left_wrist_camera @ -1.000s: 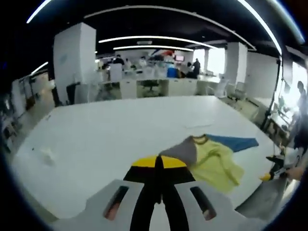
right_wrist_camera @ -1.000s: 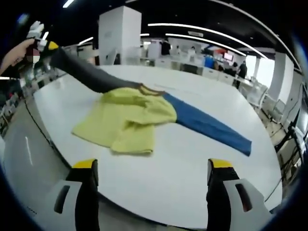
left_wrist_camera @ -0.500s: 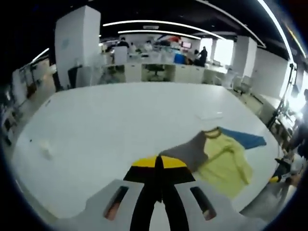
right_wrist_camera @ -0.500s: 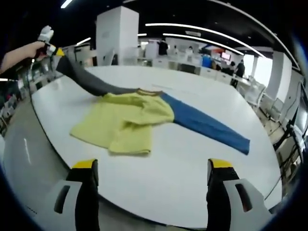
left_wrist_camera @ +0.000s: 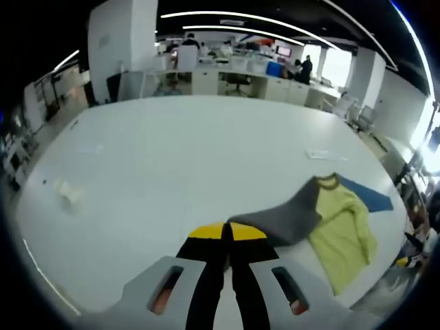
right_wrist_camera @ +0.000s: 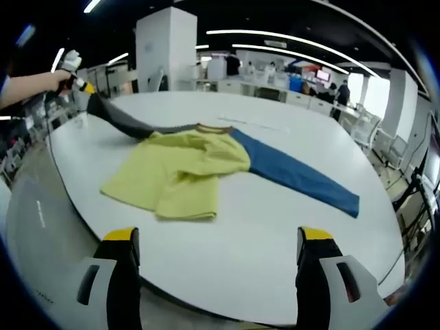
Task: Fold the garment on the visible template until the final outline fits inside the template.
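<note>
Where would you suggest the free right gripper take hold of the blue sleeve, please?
Probably at the cuff end of the blue sleeve, coming in low from the table's near edge. It lies flat and stretched away from the yellow body, so its tip is the freest part to pinch.

Left gripper [left_wrist_camera: 227,232] jaws closed together, pinching the grey sleeve [left_wrist_camera: 285,218]; its arm [right_wrist_camera: 27,86] reaches in at upper left of the right gripper view. Right gripper [right_wrist_camera: 216,251] jaws spread wide, holding nothing.
</note>
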`<state>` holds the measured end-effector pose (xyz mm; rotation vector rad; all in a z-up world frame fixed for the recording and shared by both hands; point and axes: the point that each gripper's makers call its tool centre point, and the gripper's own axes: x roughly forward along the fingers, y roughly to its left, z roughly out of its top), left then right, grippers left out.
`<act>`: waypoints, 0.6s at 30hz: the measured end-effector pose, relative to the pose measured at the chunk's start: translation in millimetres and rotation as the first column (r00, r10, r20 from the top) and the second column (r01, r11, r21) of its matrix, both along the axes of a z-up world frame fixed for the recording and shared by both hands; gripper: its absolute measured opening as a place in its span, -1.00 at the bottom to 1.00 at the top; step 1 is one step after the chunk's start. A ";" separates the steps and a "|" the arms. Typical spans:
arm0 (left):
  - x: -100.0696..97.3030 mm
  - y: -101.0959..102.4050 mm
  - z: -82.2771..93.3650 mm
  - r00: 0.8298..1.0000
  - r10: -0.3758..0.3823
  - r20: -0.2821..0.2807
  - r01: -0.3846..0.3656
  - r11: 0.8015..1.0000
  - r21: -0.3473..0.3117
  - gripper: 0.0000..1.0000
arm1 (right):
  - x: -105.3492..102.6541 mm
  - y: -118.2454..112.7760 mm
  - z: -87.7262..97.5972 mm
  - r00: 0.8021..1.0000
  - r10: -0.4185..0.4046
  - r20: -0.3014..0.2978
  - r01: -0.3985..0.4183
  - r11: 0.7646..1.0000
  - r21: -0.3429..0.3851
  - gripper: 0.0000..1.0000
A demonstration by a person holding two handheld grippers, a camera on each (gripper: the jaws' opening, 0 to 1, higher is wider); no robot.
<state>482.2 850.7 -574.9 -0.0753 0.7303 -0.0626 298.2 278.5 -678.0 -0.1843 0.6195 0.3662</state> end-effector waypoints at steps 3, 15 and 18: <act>3.9 9.4 -13.7 0.999 0.014 -0.030 -0.014 1.000 0.003 -1.00 | 1.6 -1.8 -1.0 1.000 -0.010 -0.009 0.010 1.000 -0.004 0.87; 18.6 48.3 -59.7 0.987 0.098 -0.124 -0.100 0.995 -0.009 -1.00 | 4.3 -11.6 -8.5 0.997 -0.063 -0.052 0.062 0.998 -0.012 0.86; 21.5 54.9 -71.2 0.983 0.111 -0.146 -0.114 0.993 -0.007 -1.00 | 4.3 -13.5 -10.0 0.995 -0.075 -0.059 0.074 0.997 -0.012 0.86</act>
